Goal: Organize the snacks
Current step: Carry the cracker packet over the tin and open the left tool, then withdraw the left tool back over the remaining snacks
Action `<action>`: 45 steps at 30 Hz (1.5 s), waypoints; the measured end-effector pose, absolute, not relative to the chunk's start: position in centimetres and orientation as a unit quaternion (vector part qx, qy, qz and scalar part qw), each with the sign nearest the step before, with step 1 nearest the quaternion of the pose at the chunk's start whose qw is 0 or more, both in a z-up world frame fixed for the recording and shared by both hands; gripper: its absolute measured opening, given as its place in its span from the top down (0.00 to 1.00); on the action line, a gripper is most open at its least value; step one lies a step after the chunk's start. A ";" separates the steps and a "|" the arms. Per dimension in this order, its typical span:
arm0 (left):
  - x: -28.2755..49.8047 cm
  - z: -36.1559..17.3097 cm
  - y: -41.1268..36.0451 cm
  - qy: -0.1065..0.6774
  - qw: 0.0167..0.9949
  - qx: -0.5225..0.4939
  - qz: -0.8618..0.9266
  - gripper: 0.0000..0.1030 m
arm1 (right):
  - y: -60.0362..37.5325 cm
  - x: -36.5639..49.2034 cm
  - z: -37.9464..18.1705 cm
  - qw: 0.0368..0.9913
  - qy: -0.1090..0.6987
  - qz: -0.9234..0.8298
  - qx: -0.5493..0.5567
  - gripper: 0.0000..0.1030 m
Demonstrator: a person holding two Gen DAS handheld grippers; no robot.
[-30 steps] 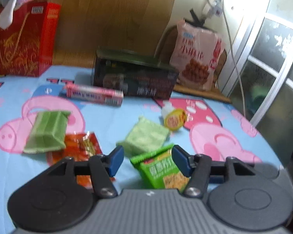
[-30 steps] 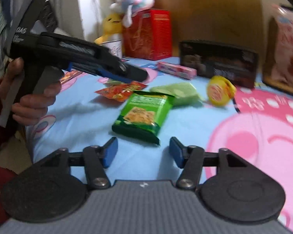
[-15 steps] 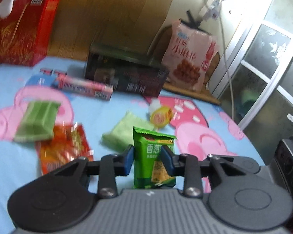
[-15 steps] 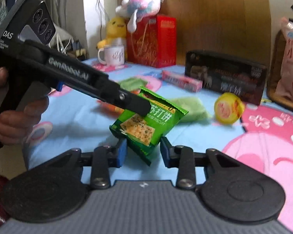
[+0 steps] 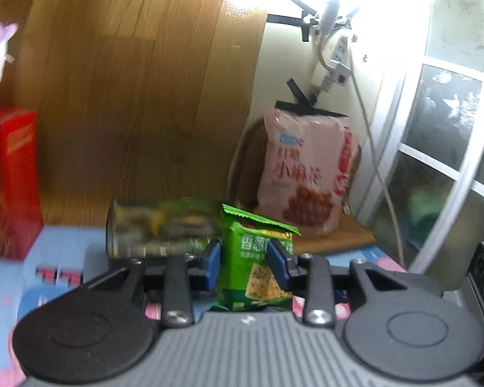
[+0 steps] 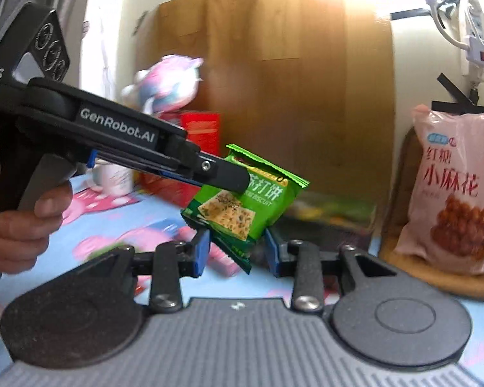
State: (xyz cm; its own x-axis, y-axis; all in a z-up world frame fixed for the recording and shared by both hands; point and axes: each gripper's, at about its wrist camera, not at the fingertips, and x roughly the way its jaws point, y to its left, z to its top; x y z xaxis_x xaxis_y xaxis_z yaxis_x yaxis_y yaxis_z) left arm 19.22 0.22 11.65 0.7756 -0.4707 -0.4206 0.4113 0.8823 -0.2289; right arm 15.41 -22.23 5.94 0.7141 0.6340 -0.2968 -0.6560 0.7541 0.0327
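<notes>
Claws on both sides grip one green biscuit packet (image 5: 253,264), which hangs in the air above the tabletop (image 6: 122,225). Seen from the left wrist, the left claw (image 5: 246,262) has its blue pads pressed against the packet's two sides, the packet standing upright between them with its crimped top edge at 12 o'clock; its jaws are easing apart slightly, yet the pads press the wrapper. From the right wrist, the right claw (image 6: 235,248) pinches the packet's lower corner between its blue pads, and the packet tilts, its top leaning toward 1 o'clock. In that same view the left claw comes in from 9 o'clock, clamped on the packet's upper part, with a hand (image 6: 19,222) wrapped around its black handle at the left edge. Behind the packet, a dark box (image 5: 155,232) lies blurred on the cartoon-printed blue and pink cloth that covers the tabletop. At 9 o'clock in the left wrist view stands a red box (image 5: 9,180); the right wrist view shows a pastel plush toy (image 6: 167,84) on top of it and a white mug (image 6: 113,174) just beside it. At 2 o'clock a pink snack bag (image 5: 306,174) leans upright against the wall on a wooden board (image 5: 338,242), with a white power strip (image 5: 335,54) hanging on the wall above it. A wood-grain panel (image 5: 129,96) fills the background.
</notes>
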 end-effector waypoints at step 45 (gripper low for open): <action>11.8 3.1 3.4 0.365 0.915 -0.105 -0.137 0.64 | -23.2 17.8 -0.3 0.896 0.318 0.309 0.027 0.52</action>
State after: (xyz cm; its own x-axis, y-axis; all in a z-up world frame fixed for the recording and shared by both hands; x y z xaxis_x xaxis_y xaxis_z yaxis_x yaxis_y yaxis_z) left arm 11.77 3.38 3.09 0.6966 -0.3271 -0.6385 0.1746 0.9406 -0.2913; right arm 17.82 -23.21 -0.28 0.6063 0.5710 -0.5535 -0.5367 0.8074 0.2451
